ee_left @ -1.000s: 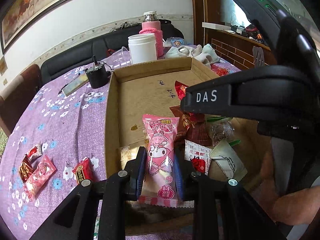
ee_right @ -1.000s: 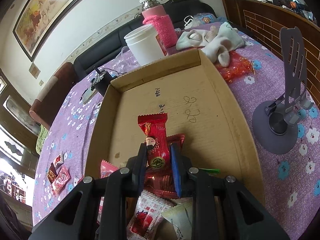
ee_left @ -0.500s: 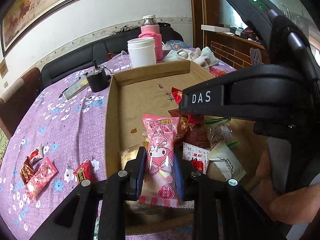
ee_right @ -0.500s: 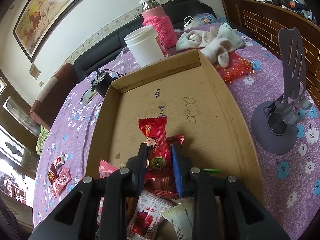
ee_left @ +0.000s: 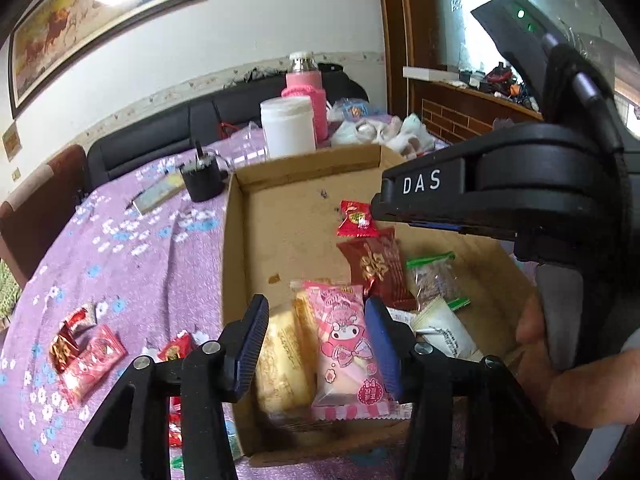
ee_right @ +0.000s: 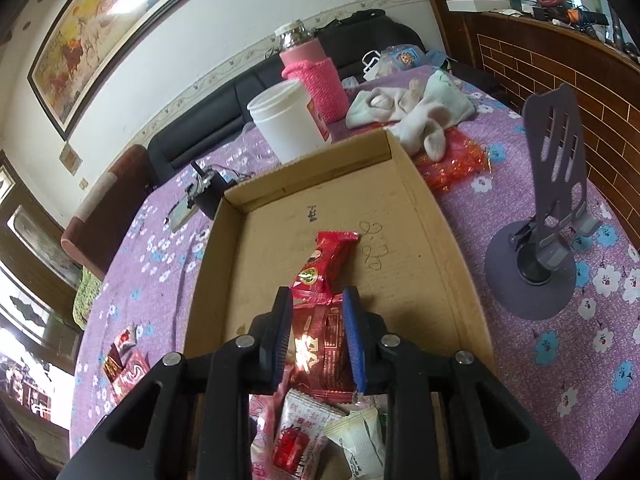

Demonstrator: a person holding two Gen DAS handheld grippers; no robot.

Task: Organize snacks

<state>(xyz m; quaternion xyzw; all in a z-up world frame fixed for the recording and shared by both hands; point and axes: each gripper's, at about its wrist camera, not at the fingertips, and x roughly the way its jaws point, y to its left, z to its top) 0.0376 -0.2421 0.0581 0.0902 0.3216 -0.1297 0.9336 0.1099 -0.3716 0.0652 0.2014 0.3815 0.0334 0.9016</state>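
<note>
The cardboard box (ee_left: 232, 240) (ee_right: 440, 216) sits on the purple flowered cloth with several snack packets at its near end. My left gripper (ee_left: 316, 344) is opening. A pink cartoon packet (ee_left: 348, 344) lies between its fingers, leaning toward the right pad, with a yellow packet (ee_left: 280, 360) beside it. My right gripper (ee_right: 316, 336) stands narrowly open over a dark red packet (ee_right: 320, 344). A bright red packet (ee_right: 324, 264) (ee_left: 356, 220) lies tilted ahead of it. Only that packet's near end reaches between the tips, and neither pad presses it.
More loose snacks (ee_left: 88, 352) (ee_right: 124, 360) lie on the cloth left of the box. Behind the box stand a white jar (ee_right: 288, 120), a pink-sleeved bottle (ee_right: 316, 80) and a black object (ee_left: 200, 180). A grey phone stand (ee_right: 548, 216) is to the right. A person's hand (ee_left: 560, 360) holds the right gripper.
The left jaws have spread off the pink packet, which now rests in the box beside the yellow one. The bright red packet has slipped forward from between the right pads to their tips.
</note>
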